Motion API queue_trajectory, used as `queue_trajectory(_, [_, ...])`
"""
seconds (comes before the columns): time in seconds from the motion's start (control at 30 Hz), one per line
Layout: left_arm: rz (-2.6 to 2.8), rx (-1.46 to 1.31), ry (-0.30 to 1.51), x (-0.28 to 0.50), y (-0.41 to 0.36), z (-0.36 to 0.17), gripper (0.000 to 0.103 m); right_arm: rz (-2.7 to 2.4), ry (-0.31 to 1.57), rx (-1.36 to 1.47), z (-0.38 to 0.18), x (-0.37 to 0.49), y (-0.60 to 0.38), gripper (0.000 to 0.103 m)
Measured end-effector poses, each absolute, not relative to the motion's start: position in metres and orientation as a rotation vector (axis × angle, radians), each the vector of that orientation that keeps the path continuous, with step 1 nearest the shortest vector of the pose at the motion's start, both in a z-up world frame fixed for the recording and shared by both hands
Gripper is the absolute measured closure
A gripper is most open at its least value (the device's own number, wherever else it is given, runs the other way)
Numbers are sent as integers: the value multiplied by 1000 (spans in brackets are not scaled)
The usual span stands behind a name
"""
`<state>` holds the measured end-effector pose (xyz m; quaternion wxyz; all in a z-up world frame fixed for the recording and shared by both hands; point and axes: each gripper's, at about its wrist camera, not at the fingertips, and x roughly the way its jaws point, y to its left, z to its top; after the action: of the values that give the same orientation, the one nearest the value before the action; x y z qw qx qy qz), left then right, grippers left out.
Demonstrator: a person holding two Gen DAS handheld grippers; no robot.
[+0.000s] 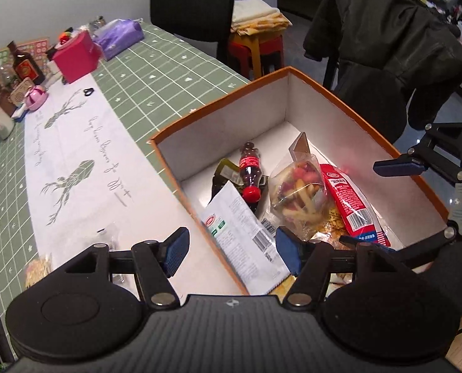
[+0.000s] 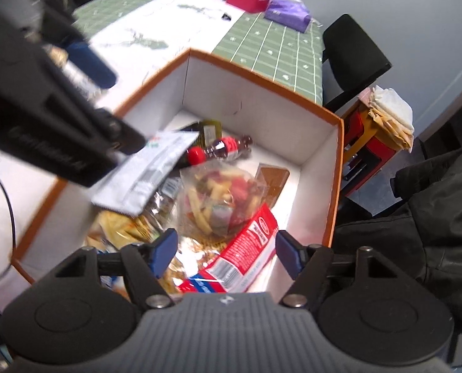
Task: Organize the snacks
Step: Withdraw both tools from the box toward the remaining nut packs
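The white snack packet (image 1: 246, 233) lies in the orange-rimmed box (image 1: 293, 99), propped on the near-left wall with its long axis running from the near rim up toward the far left corner, where its top edge meets the cola bottle (image 1: 250, 174). Look at the left hand-held gripper (image 1: 231, 248): it hangs right over that packet, jaws spread wide, nothing between the blue pads, one pad outside the box over the tabletop (image 1: 106, 168) and the other inside it. So the packet sits directly below and slightly ahead of it, crossing the gap at a slant. By my reading the left is the nearer arm for this one.

On the other side, the right hand-held gripper (image 2: 224, 251) is released too, empty, hovering over the near-right end of the box above the red packet (image 2: 246, 248). That packet's long axis runs from near-left to far-right, just under its pads. The clear bag of mixed crisps (image 2: 221, 199) sits in the middle, between both packets, touching each.

A few loose snacks (image 1: 38, 267) remain on the tabletop at the near left, well outside the box, closer to the left gripper.
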<state>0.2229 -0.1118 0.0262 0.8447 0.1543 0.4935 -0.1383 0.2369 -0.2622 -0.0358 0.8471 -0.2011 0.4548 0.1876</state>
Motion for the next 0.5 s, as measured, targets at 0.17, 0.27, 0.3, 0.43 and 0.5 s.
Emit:
queue_trajectory(0.17, [-243, 282, 1001, 201, -88, 44, 28, 396, 943, -367, -25, 227, -251, 30])
queue_trajectory(0.27, [-216, 242, 995, 192, -68, 51, 28, 417, 924, -340, -16, 220, -240, 29])
queue_trajectory(0.3, [-204, 229, 993, 190, -60, 53, 28, 427, 915, -336, -13, 217, -235, 28])
queue_trajectory(0.43, [-175, 214, 981, 180, -30, 57, 28, 483, 867, -335, -1, 206, -215, 23])
queue_trajectory(0.5, [-162, 210, 977, 174, -13, 58, 28, 520, 839, -334, 4, 201, -204, 22])
